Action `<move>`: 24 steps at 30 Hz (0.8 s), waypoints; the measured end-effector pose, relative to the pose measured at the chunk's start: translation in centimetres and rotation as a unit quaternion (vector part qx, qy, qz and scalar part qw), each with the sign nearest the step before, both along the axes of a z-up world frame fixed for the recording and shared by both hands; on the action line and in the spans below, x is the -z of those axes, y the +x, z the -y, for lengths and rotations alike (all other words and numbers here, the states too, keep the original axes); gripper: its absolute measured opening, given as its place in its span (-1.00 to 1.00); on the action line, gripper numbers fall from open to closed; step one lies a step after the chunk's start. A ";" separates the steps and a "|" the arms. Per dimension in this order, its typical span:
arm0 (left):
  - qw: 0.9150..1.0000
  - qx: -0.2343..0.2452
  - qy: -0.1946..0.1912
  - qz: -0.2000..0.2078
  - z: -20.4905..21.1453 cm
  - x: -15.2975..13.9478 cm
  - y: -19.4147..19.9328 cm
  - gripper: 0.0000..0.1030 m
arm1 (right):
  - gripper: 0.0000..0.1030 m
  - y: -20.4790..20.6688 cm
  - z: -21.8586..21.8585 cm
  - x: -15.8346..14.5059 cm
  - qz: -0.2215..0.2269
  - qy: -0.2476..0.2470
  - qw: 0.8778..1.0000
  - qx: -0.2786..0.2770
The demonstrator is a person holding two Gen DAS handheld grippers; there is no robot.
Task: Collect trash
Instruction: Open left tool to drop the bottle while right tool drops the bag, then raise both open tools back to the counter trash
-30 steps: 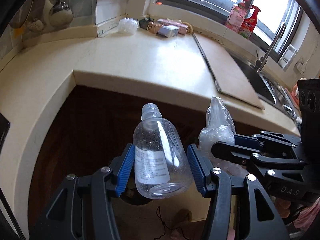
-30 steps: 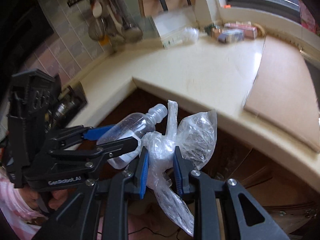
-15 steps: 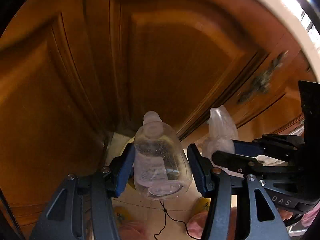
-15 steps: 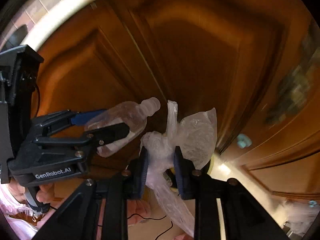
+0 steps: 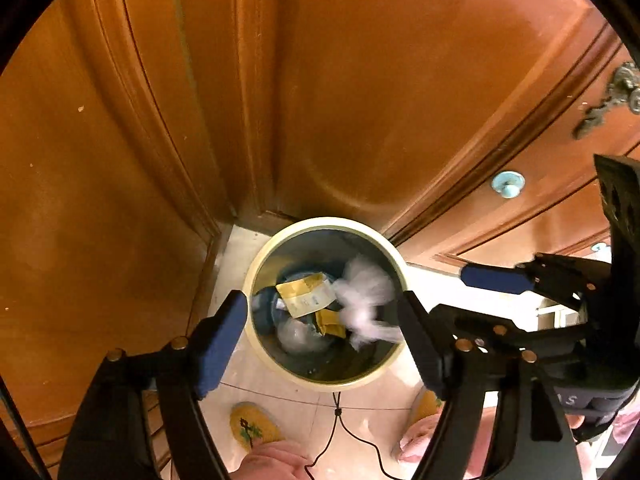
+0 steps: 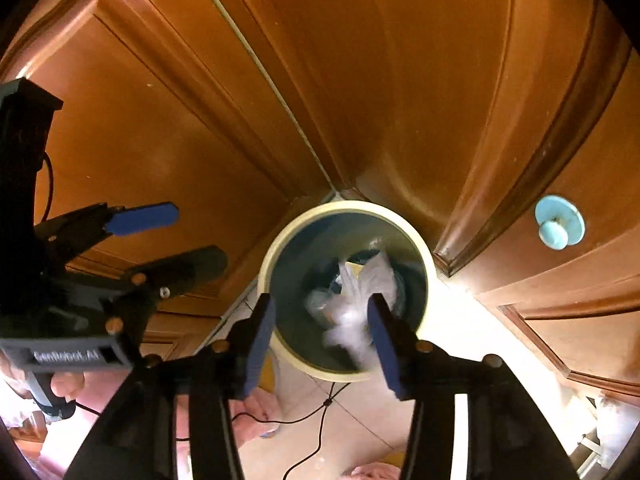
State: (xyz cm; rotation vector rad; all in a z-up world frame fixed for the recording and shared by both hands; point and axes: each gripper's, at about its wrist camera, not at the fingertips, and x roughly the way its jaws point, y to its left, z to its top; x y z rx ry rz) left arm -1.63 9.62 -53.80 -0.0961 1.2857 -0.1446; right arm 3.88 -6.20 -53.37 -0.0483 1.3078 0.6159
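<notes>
A round trash bin with a cream rim (image 5: 262,354) (image 6: 430,264) stands on the floor in the corner of wooden cabinet doors. The crumpled clear plastic bag (image 5: 362,300) (image 6: 354,300) is blurred, falling into the bin. The clear bottle (image 5: 298,334) lies inside among yellow wrappers (image 5: 306,294). My left gripper (image 5: 322,334) is open and empty above the bin; it also shows in the right wrist view (image 6: 168,236). My right gripper (image 6: 322,342) is open and empty above the bin; it also shows in the left wrist view (image 5: 460,290).
Brown wooden cabinet doors (image 5: 360,92) surround the bin, with a light blue knob (image 5: 508,184) (image 6: 558,226) at the right. A thin black cable (image 5: 340,420) lies on the tiled floor. A yellow slipper (image 5: 256,426) sits below the bin.
Both grippers have opened over the bin. The bottle has dropped from the left gripper into the bin and the plastic bag has left the right gripper and is falling in.
</notes>
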 end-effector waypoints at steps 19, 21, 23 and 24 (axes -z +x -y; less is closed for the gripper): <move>1.000 0.000 -0.011 0.015 -0.8 -8.5 -0.3 0.38 | 0.00 -2.1 2.1 -8.9 0.032 0.020 0.999 0.037; 1.000 0.011 0.003 0.026 -0.4 -10.9 -0.3 0.36 | 0.00 -2.5 2.5 -10.9 0.040 0.024 0.998 0.038; 0.999 0.016 0.006 0.036 0.0 -13.4 -0.4 0.36 | 0.00 -2.7 2.5 -13.2 0.048 0.023 0.998 0.041; 0.999 0.015 0.005 0.039 0.2 -14.5 -0.3 0.36 | 0.00 -2.7 2.5 -14.1 0.048 0.025 0.998 0.041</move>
